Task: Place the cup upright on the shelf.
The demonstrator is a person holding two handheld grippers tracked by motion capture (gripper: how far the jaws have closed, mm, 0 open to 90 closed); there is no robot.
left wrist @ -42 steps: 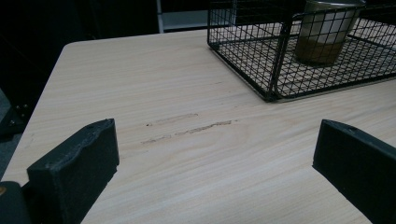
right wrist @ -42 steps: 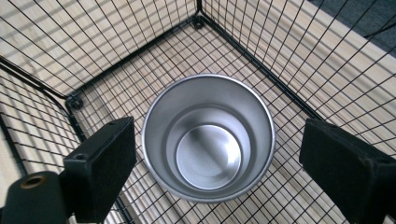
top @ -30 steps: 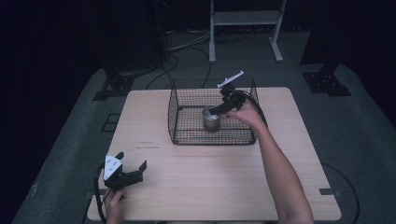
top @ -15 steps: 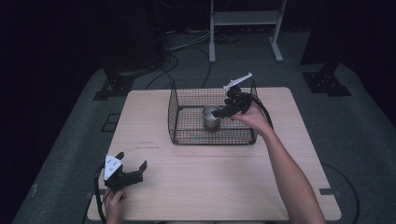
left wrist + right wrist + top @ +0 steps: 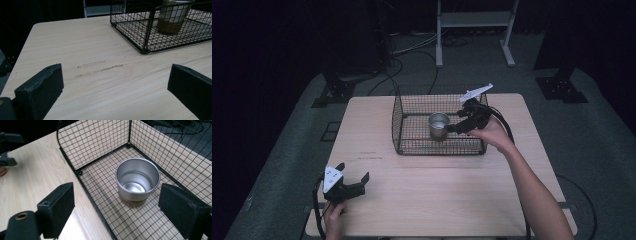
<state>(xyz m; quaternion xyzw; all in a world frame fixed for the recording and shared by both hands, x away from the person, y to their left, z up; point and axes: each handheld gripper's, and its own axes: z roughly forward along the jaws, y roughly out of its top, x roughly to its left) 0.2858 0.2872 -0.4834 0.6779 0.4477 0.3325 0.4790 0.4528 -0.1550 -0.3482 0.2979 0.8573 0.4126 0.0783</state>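
High view, basket: a black wire basket (image 5: 439, 127) sits at about twelve o'clock on the worktop (image 5: 452, 190), and a metal cup (image 5: 438, 126) stands upright inside it, near its middle.
High view, right gripper: the right gripper (image 5: 451, 128) hangs over the basket at the cup's three o'clock; from here I cannot tell whether its tips are clear of the cup wall.
High view, left gripper: the left gripper (image 5: 354, 181) rests at about eight o'clock on the worktop, well apart from the basket, jaws spread with nothing between them.
Left gripper view: bare wood lies between the spread jaws; the basket and cup are far off at one o'clock.
Right gripper view: the jaws stand apart with no pad on anything; they have just been narrowing a little with nothing between them. The cup (image 5: 137, 180) stands free on the mesh floor, mouth up and empty.
Risk: the cup looks placed, so the danger now is the way out. A jaw could clip the rim and tip the cup, or snag the basket wire and drag the whole basket.
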